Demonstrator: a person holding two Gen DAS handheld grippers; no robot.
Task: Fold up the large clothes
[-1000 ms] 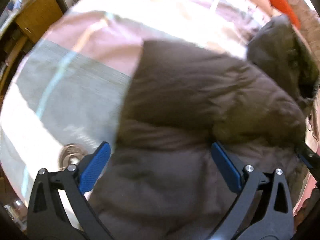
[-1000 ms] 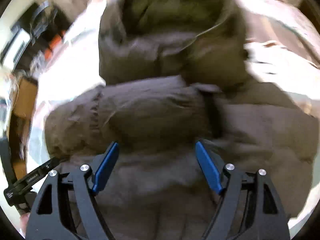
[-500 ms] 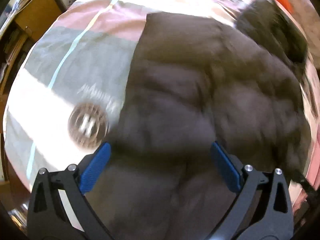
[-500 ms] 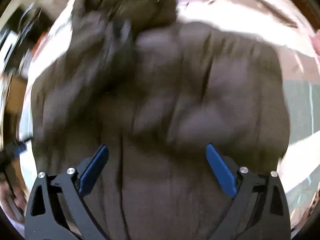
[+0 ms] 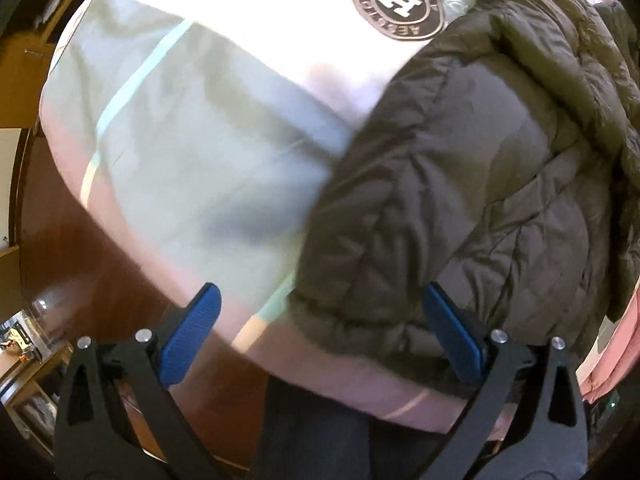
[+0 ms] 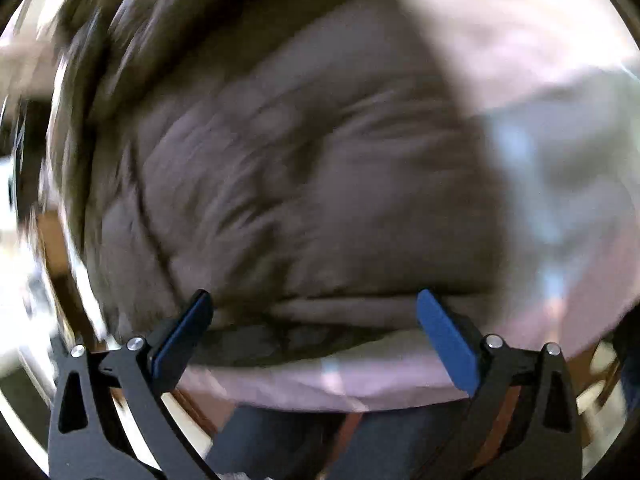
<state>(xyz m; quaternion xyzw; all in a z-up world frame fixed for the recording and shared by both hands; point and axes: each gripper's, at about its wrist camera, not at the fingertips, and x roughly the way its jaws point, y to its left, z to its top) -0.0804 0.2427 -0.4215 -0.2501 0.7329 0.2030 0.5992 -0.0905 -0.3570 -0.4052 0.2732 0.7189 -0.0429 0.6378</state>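
A dark brown puffer jacket (image 5: pixel 460 184) lies spread on a bed, filling the right half of the left wrist view. Its near corner and hem sit just below my left gripper (image 5: pixel 320 296), which is open and holds nothing. In the blurred right wrist view the same jacket (image 6: pixel 300 168) fills the middle and left. Its hem lies along the bed's near edge under my right gripper (image 6: pixel 314 300), whose jaws are opening wide. Neither blue pad presses on the fabric.
The bedcover (image 5: pixel 192 128) is pale grey and pink with thin light stripes and a round brown logo (image 5: pixel 398 2). Brown wood (image 5: pixel 80 264) shows past the bed's near edge at the left. A person's dark trousers (image 5: pixel 320 432) are right against that edge.
Both grippers have swept back over the jacket to the bed's near edge, so its hem now lies by the fingertips. The right jaws have spread wider. The round logo has slid to the far side.
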